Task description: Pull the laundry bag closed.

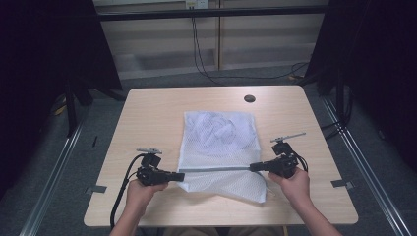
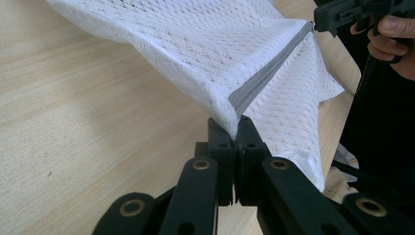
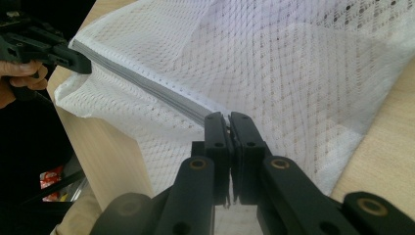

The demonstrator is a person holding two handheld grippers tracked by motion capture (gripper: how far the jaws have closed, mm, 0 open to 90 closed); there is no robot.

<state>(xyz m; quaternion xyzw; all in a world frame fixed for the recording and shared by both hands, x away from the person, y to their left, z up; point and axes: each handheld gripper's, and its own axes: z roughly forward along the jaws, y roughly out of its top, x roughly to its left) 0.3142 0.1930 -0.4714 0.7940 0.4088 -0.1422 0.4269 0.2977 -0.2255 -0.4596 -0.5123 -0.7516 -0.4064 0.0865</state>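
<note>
A: The mesh bag [image 1: 219, 147] lies in the middle of the worktop [image 1: 147, 113], a bit closer to the person than to the round hole [image 1: 249, 98] at the far edge. What are the claws doing?

B: Each one is pinching an end of the grey zipper [image 1: 216, 168]. The left claw [image 1: 181, 174] is clenched on the zipper end at the left side of the bag. The right claw [image 1: 253, 167] is clenched on the end at the right side of the bag.

A: Is the zipper tight?

B: Yes, it runs in a straight line between them, near the bag's front edge. In the left gripper view the zipper [image 2: 266, 73] goes right into the closed jaws, and the bag [image 2: 195, 44] is lifted a little there.

A: Is something inside the bag?

B: There seems to be white cloth bunched up in the far half of the bag.

A: How should they do this step well?

B: I think they should keep both grips firm and pull apart gently. The hands should stay level, so the zipper stays flat and does not twist. If one claw slips, the mesh could bunch up and the zipper could go slack.
</note>
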